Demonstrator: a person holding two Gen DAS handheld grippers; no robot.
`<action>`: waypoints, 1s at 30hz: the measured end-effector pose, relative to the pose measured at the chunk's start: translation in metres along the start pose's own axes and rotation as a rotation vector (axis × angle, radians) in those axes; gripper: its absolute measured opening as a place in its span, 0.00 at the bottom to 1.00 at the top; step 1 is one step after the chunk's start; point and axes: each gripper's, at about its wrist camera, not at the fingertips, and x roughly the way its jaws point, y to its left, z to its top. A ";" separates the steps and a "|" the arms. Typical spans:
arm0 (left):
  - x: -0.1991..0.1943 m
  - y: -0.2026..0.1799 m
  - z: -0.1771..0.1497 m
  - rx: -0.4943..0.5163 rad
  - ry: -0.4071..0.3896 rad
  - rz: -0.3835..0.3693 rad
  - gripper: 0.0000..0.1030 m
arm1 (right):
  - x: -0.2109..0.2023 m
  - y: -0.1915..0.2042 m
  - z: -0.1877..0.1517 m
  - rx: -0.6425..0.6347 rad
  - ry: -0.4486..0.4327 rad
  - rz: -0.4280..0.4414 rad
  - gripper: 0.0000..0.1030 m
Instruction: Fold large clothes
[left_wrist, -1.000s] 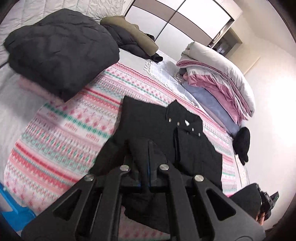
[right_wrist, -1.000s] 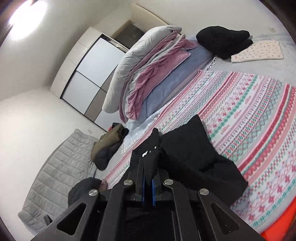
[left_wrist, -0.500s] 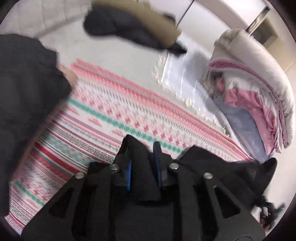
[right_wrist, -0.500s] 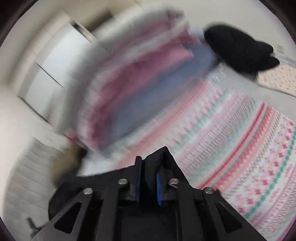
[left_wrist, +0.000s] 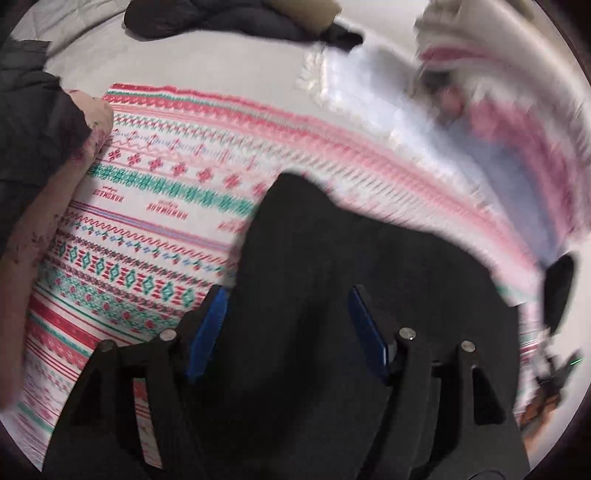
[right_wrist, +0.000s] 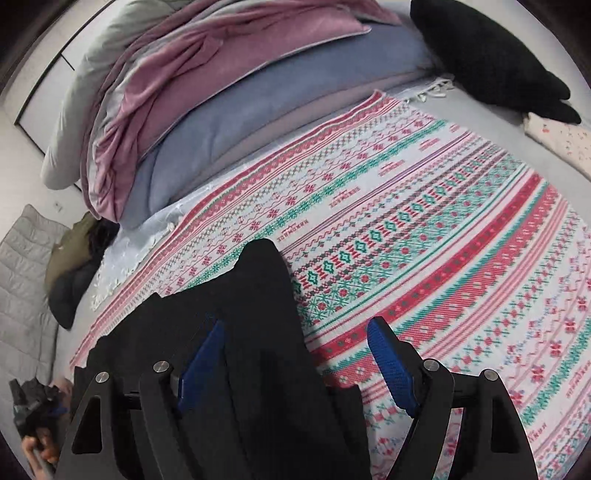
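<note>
A black garment (left_wrist: 332, 258) lies on the patterned red, green and white blanket (left_wrist: 155, 192). My left gripper (left_wrist: 288, 295) is open, its blue pads spread wide, with the black cloth lying loose between and under them. In the right wrist view the same black garment (right_wrist: 258, 288) lies folded with a corner pointing away. My right gripper (right_wrist: 295, 328) is open too; the cloth lies between the pads near the left one, the blanket (right_wrist: 443, 258) shows by the right one.
A dark jacket (left_wrist: 29, 122) on a pink garment lies at the left. A stack of pink, blue and grey bedding (right_wrist: 184, 92) lies beyond the blanket. A black item (right_wrist: 487, 59) and a white printed cloth (right_wrist: 557, 140) lie far right. Dark and olive clothes (right_wrist: 74, 266) lie at left.
Both grippers have opened and let go of the black garment. They swung down and forward over the blanket, and the garment's lifted edge now lies folded over on itself.
</note>
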 end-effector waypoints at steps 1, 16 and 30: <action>0.010 0.000 0.000 0.008 0.011 0.020 0.67 | 0.006 0.004 0.002 -0.015 0.005 -0.002 0.78; 0.001 0.003 0.011 -0.035 -0.177 0.020 0.06 | 0.046 0.061 0.010 -0.278 -0.056 -0.145 0.04; 0.054 0.003 0.027 -0.112 -0.181 0.133 0.07 | 0.059 0.099 0.046 -0.282 -0.179 -0.297 0.03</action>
